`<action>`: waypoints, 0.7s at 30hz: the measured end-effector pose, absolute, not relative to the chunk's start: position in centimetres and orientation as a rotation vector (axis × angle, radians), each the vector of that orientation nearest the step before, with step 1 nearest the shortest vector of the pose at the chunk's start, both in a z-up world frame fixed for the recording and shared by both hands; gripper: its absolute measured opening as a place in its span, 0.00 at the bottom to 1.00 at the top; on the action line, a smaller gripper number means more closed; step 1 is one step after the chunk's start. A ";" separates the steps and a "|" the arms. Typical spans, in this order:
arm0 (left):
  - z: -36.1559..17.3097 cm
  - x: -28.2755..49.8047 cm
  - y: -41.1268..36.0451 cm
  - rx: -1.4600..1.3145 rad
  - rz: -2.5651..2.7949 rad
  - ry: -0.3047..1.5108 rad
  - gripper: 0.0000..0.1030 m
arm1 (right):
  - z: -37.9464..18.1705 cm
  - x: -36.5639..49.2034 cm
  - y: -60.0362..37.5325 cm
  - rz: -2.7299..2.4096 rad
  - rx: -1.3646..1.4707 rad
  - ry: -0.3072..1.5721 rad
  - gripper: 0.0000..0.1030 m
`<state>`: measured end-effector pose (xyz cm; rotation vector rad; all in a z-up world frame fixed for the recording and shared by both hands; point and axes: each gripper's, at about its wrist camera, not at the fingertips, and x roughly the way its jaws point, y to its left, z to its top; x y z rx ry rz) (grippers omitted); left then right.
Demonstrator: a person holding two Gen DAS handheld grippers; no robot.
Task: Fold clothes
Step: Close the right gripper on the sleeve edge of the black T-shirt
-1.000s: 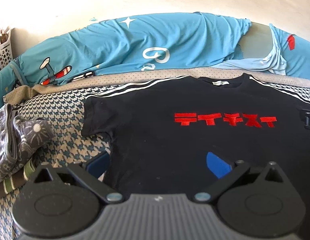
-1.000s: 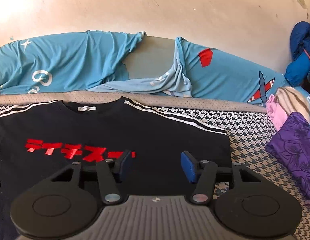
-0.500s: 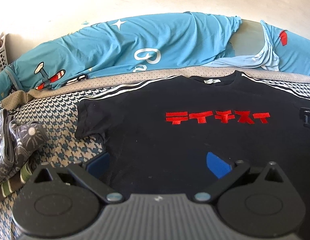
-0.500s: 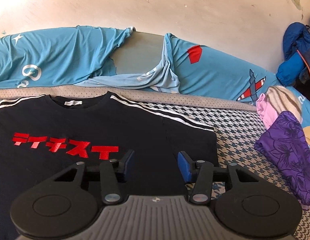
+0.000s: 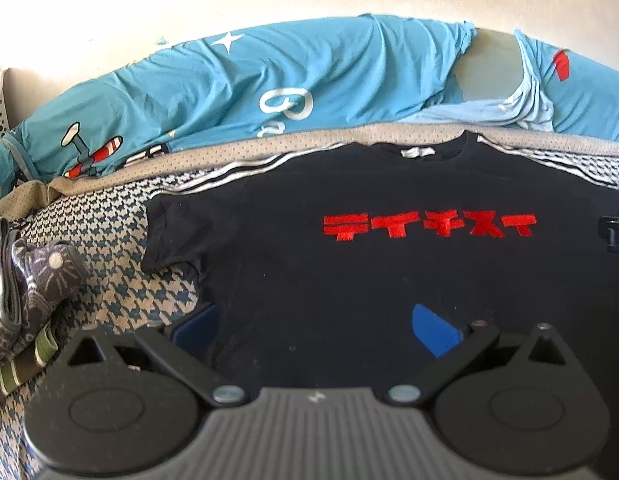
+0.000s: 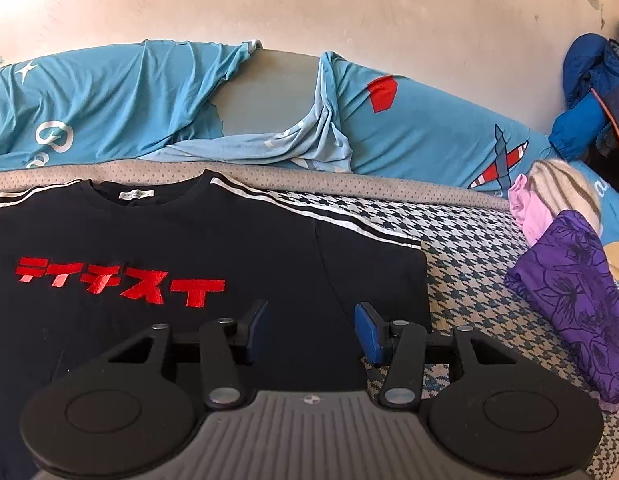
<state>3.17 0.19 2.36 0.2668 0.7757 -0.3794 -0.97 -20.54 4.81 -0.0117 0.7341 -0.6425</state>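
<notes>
A black T-shirt (image 5: 349, 280) with red lettering (image 5: 429, 228) and white shoulder stripes lies flat, front up, on the houndstooth bed cover (image 5: 121, 280). My left gripper (image 5: 315, 326) hangs over the shirt's lower left part, open wide, its left finger at the shirt's side edge below the sleeve; nothing is between the blue pads. In the right wrist view the same T-shirt (image 6: 149, 232) fills the left half. My right gripper (image 6: 312, 330) hovers over the shirt's right side below the sleeve, jaws about half apart and open, gripping nothing.
Blue printed bedding (image 5: 269, 92) runs along the wall behind the collar. A grey patterned clothes pile (image 5: 25, 292) lies left of the shirt. On the right lie a purple floral garment (image 6: 573, 292), pink and striped pieces (image 6: 549, 196) and a blue jacket (image 6: 589, 92).
The right gripper's jaws stand a little narrower than a second ago. Both views have shifted only slightly; the shirt lies as before and the left gripper stays open wide.
</notes>
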 end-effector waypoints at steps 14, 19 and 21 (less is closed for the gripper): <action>1.9 4.5 1.0 0.223 -0.360 0.831 1.00 | 4.5 -2.9 -30.7 -0.600 0.400 0.732 0.54; 1.8 4.6 0.9 0.224 -0.366 0.835 1.00 | 4.2 -3.8 -35.1 -0.624 0.503 0.687 0.54; 1.8 4.6 0.7 0.227 -0.368 0.838 1.00 | 4.0 -3.9 -36.1 -0.635 0.506 0.679 0.56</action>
